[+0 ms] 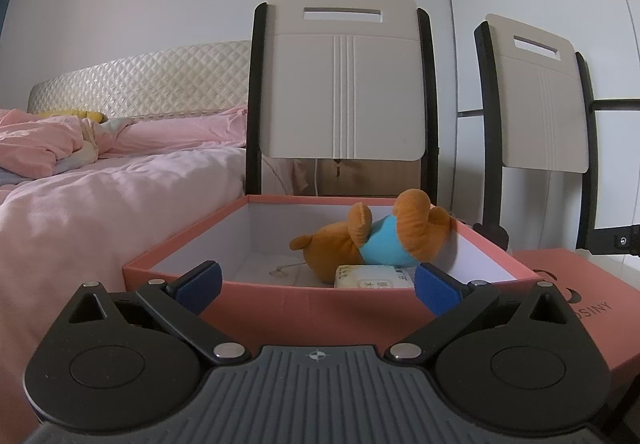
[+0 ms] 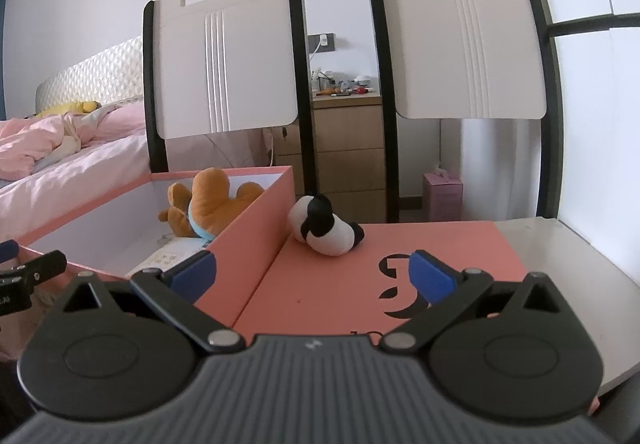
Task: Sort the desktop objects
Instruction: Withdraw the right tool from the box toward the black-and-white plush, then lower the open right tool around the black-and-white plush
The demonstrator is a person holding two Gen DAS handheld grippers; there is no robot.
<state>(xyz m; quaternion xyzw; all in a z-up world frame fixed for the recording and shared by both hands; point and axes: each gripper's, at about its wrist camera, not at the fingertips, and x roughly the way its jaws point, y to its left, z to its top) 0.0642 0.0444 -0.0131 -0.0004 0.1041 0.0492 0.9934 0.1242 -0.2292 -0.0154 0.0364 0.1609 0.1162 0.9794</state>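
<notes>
Bedroom setting, with a pink-covered bed beside an open pink box. Inside the box an orange plush bear lies at the far right corner, a white packet touching it near the front wall. Outside, a panda plush rests on the pink lid, just beside the box's right wall. Left gripper and right gripper both hover empty, jaws apart. Two folding chairs stand behind.

I am looking at a matt cardboard box with a smooth white lining, holding a fuzzy plush bear. My left gripper is showing matt black plastic (its pads looking rubbery blue) and shiny metal rivets.
</notes>
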